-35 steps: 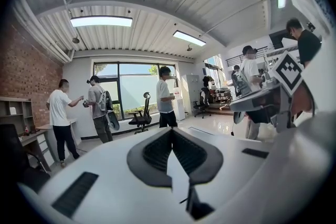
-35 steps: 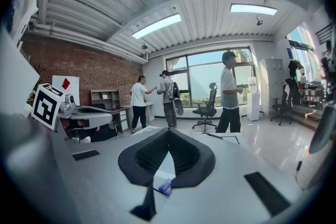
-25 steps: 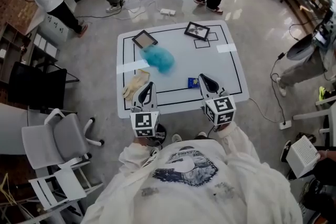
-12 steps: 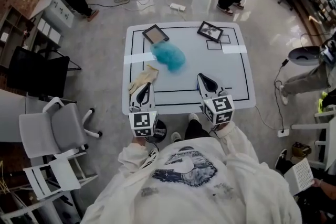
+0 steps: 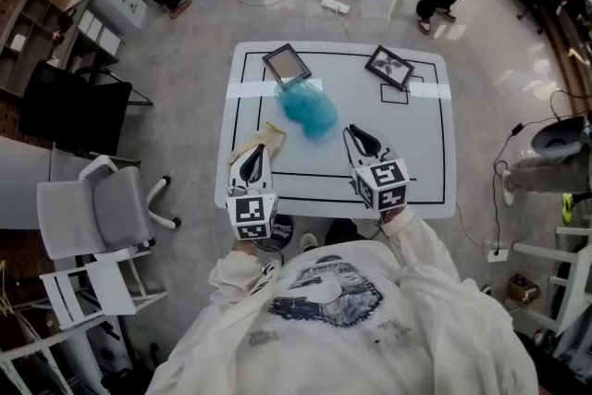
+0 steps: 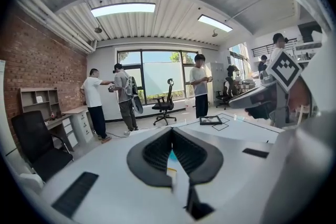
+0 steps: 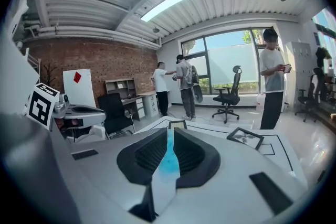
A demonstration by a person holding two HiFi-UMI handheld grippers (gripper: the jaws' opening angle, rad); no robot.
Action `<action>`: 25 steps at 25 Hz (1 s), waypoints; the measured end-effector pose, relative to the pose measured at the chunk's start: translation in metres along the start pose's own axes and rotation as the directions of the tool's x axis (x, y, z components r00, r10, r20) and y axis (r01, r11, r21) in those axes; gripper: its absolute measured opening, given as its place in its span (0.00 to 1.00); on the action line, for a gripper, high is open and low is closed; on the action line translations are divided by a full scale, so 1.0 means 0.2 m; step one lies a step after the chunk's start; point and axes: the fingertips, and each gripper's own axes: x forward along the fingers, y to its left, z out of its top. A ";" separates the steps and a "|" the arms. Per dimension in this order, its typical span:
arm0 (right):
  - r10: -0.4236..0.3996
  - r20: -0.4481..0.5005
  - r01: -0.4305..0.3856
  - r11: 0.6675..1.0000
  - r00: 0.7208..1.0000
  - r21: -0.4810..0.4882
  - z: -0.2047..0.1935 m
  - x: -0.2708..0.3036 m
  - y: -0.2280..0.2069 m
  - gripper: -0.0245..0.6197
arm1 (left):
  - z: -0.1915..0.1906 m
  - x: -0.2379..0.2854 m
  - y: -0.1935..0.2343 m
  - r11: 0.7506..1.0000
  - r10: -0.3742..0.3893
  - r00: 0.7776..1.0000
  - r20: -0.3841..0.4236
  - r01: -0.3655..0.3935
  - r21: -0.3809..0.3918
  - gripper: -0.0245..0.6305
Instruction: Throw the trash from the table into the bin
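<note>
On the white table [image 5: 421, 162] lies a crumpled blue plastic bag [image 5: 308, 109], and a pale yellow glove [image 5: 256, 143] rests near the left edge. My left gripper [image 5: 256, 154] hovers over the table's near left part, its tips just at the glove, jaws shut and empty. My right gripper [image 5: 355, 135] is shut too, with nothing in it, a little right of the blue bag. In the right gripper view the blue bag [image 7: 169, 162] shows through the slit between the jaws of the right gripper [image 7: 169, 130]. The left gripper [image 6: 171, 131] points across the table. No bin is in view.
Two picture frames [image 5: 287, 64] [image 5: 389, 66] lie at the table's far side, with tape strips beside them. A grey chair [image 5: 92, 217] and a black chair [image 5: 69, 120] stand to the left. People stand beyond the table. A cable runs on the floor at right [image 5: 481, 217].
Both grippers have moved forward over the table toward the blue bag and the glove. The small dark blue packet seen earlier by the right gripper no longer shows.
</note>
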 end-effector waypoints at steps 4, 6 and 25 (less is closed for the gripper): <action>0.046 -0.037 -0.047 0.999 0.998 -0.007 -0.01 0.12 -0.05 0.08 | -0.01 0.08 0.00 1.000 0.028 0.999 -0.024 -0.028 -0.007 0.05; 0.073 -0.059 -0.073 0.997 0.996 -0.004 -0.02 0.16 -0.07 0.14 | -0.02 0.11 0.00 0.999 0.036 0.999 -0.032 -0.037 -0.009 0.05; 0.243 -0.279 -0.257 0.966 0.929 -0.012 -0.26 0.65 -0.07 0.70 | -0.07 0.19 0.04 0.988 0.145 0.984 -0.103 -0.150 -0.040 0.05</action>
